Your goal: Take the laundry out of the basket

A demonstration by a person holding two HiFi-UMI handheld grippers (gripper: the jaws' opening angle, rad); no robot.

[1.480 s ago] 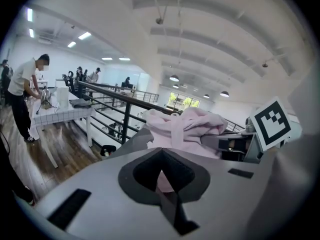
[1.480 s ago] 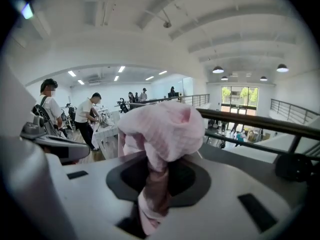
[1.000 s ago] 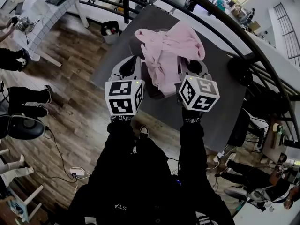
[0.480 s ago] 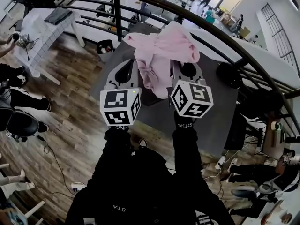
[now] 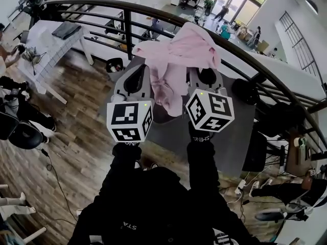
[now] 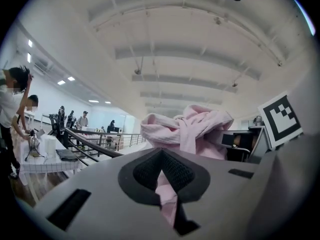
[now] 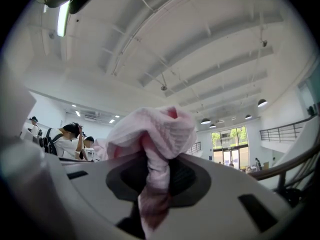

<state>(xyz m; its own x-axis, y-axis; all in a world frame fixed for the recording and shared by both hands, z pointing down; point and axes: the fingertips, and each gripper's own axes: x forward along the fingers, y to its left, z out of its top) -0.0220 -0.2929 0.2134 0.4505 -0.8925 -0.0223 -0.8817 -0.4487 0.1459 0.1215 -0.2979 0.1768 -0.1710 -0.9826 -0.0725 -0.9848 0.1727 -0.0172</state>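
**Carry the pink garment level, both pinches firm**

On the left, the grey hand-held left gripper [image 6: 162,184] has its jaws pressed together on only a thin strip of the pale pink, soft cloth garment [image 5: 176,60]. That hold looks the weaker one, so a smooth pull without any jerk suits it best.

The garment hangs bunched between the two grippers, raised in the air above the dark grey flat tabletop [image 5: 230,131]. No basket shows in any view.

On the right, the grey hand-held right gripper [image 7: 152,184] pinches a thicker, twisted fold, probably the surer grip. Moving both grippers together at one height should stop the cloth tugging against either pinch. The loose lower end needs room to drape before it is set down.
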